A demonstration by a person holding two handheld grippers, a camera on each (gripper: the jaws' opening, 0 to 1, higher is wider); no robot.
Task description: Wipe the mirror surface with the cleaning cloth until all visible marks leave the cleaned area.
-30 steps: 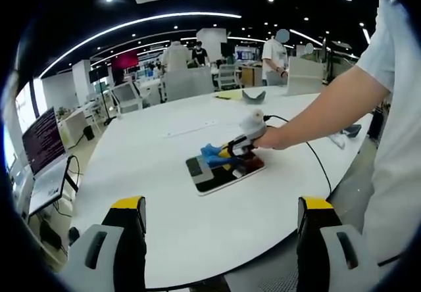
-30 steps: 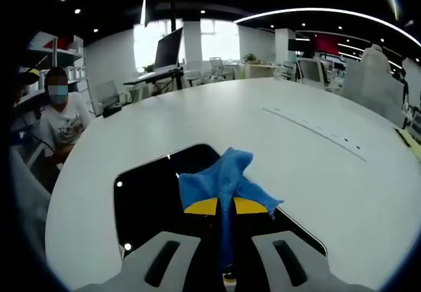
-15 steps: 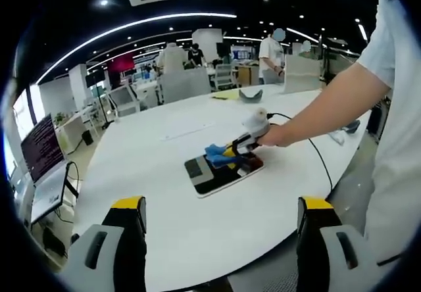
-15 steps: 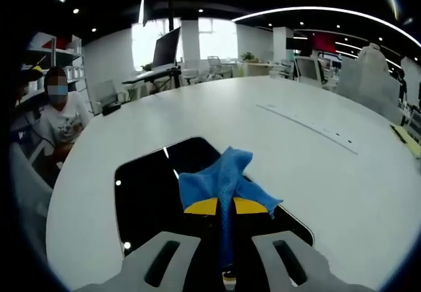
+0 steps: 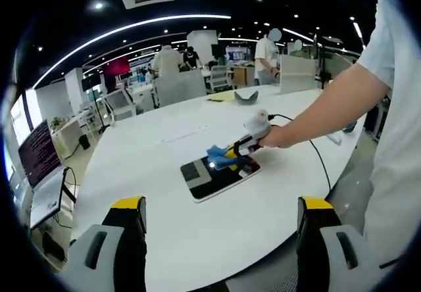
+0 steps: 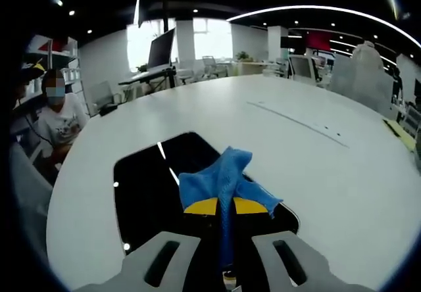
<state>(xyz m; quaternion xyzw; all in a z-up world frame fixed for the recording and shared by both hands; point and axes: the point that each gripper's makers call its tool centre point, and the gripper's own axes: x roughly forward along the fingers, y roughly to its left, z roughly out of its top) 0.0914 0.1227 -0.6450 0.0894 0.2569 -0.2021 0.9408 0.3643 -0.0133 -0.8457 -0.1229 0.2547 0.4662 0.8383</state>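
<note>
A dark rectangular mirror (image 5: 217, 175) lies flat on the white table (image 5: 164, 154). In the right gripper view the mirror (image 6: 148, 187) reflects ceiling lights. My right gripper (image 6: 218, 206) is shut on a blue cleaning cloth (image 6: 223, 183), which hangs over the mirror's near right part. Seen from the left gripper view, that right gripper (image 5: 238, 148) presses the blue cloth (image 5: 220, 157) onto the mirror's far edge, held by a person's outstretched arm. My left gripper (image 5: 217, 203) stands open above the table's near edge, well short of the mirror, with nothing between its fingers.
A black cable (image 5: 316, 157) trails across the table right of the mirror. A seated person (image 6: 56, 121) is at the table's far side in the right gripper view. Desks, chairs and monitors (image 5: 39, 157) surround the table. A grey object (image 5: 248, 97) sits far back.
The right gripper and cloth have slid slightly across the mirror, which has shifted a little in both views. The left gripper stays open and roughly still.
</note>
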